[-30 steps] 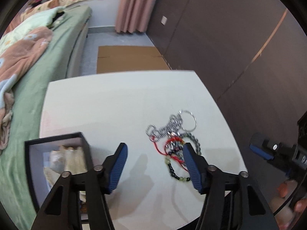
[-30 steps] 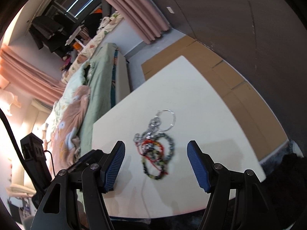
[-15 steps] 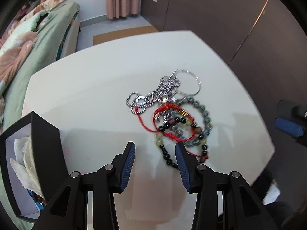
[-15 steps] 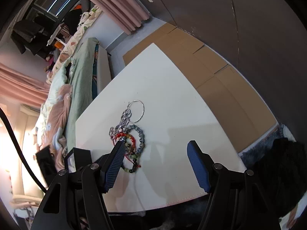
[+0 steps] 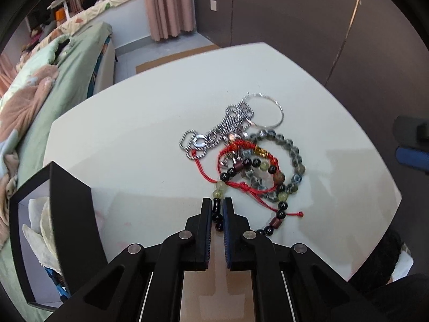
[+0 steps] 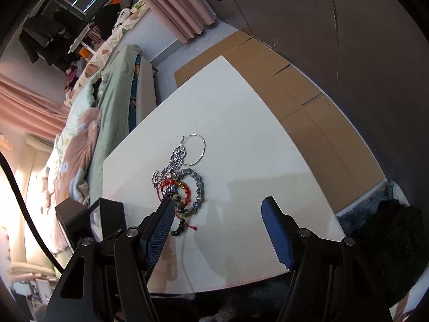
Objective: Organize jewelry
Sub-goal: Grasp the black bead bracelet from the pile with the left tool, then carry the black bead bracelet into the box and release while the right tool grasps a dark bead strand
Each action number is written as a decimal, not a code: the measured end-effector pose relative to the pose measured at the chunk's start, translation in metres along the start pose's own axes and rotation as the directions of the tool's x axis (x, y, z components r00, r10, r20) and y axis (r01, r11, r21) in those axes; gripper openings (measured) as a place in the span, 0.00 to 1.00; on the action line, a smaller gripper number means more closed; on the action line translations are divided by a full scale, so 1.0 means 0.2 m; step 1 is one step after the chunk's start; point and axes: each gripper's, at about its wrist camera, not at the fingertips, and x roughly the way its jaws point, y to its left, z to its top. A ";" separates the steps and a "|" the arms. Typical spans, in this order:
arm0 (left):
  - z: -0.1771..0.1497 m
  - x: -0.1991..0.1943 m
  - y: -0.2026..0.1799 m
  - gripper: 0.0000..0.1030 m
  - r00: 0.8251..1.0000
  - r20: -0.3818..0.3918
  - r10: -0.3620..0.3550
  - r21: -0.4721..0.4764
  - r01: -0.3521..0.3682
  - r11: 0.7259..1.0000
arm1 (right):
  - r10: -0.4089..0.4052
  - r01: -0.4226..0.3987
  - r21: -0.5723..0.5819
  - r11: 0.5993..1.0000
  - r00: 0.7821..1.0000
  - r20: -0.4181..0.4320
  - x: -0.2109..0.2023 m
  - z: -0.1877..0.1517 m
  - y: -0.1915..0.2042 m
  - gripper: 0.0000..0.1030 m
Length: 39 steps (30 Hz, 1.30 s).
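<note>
The left tongs (image 5: 216, 209) are clenched on the dark beads of a bracelet (image 5: 216, 214) at the near edge of the jewelry pile (image 5: 249, 150) on the white worktop (image 5: 134, 134) (a black box (image 5: 72, 214) sits to their left). The right tongs (image 6: 217, 230) hang released, wide apart, above the worktop's near edge, the pile just beyond their left finger

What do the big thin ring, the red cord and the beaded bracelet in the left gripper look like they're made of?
Thin silver ring: likely polished metal wire, going by its bright glints.
Red cord: braided or knotted thread, matte, tied in knots.
Dark-and-green beaded bracelet, pinched by the left gripper: glossy beads, stone or glass; I cannot tell which.
</note>
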 end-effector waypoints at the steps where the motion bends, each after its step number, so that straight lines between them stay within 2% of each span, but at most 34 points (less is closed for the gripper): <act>1: 0.01 -0.03 0.02 0.08 1.000 0.020 -0.008 -0.011 0.008 1.000 | -0.001 0.001 0.001 1.000 1.000 -0.002 0.00 0.00 0.00 0.65; 9: 0.07 -0.15 0.11 0.08 0.993 0.090 -0.071 -0.091 0.079 0.993 | -0.021 0.021 -0.001 1.000 1.000 -0.015 0.05 -0.01 0.01 0.65; 16: 0.11 -0.27 0.16 0.08 0.982 0.155 -0.107 -0.115 0.126 0.985 | -0.050 0.050 0.003 0.999 0.998 -0.025 0.10 -0.01 0.01 0.65; 22: 0.12 -0.31 0.25 0.08 0.976 0.178 -0.123 -0.156 0.152 0.976 | -0.024 0.024 0.000 1.000 0.999 -0.030 0.14 -0.01 0.02 0.65; 29: 0.13 -0.34 0.33 0.08 0.969 0.199 -0.148 -0.180 0.184 0.966 | -0.017 0.017 -0.002 1.000 0.998 -0.054 0.25 -0.01 0.06 0.43; 34: 0.13 -0.39 0.37 0.07 0.961 0.223 -0.165 -0.187 0.208 0.960 | -0.054 0.052 -0.046 0.998 0.997 -0.054 0.33 -0.02 0.14 0.41; 39: 0.14 -0.43 0.42 0.07 0.958 0.232 -0.171 -0.210 0.221 0.952 | -0.150 0.144 -0.123 0.982 0.988 -0.038 0.41 -0.03 0.24 0.36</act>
